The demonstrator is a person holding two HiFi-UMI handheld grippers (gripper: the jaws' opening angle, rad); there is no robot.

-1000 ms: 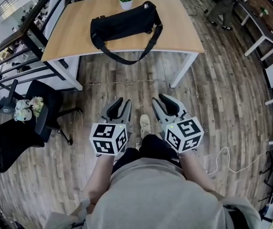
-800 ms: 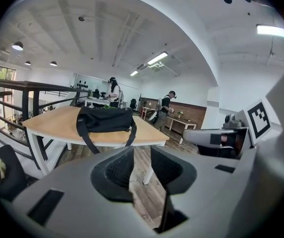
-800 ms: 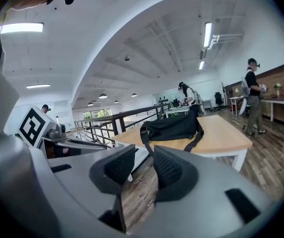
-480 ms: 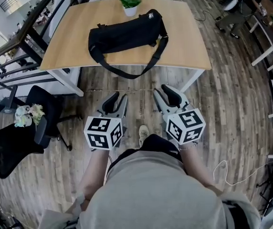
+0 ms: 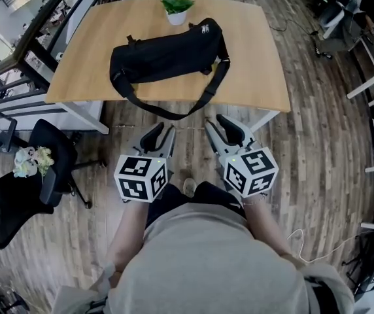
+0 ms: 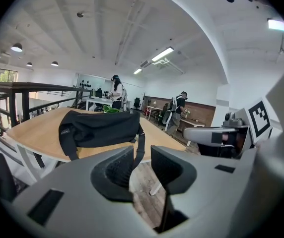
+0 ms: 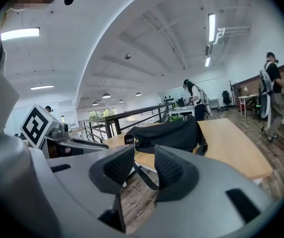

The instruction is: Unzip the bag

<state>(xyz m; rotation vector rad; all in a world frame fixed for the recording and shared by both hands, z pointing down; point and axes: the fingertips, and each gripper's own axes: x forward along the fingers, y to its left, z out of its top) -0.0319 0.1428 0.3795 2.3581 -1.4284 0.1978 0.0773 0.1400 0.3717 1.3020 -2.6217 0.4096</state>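
Observation:
A black duffel bag lies along the wooden table, and its shoulder strap hangs over the front edge. Both grippers are held side by side over the floor, short of the table and apart from the bag. My left gripper is open with nothing between its jaws; in its own view the bag sits beyond the left gripper. My right gripper is open too. Its jaws have just been opening a little, with nothing between them, and the bag lies ahead of the right gripper.
A potted plant stands on the table behind the bag. Black office chairs and a dark railing are at the left. A white cable lies on the floor at the right. People stand at desks farther back.
The table and bag have come nearer in the head view. Both grippers have moved forward together towards the table's front edge.

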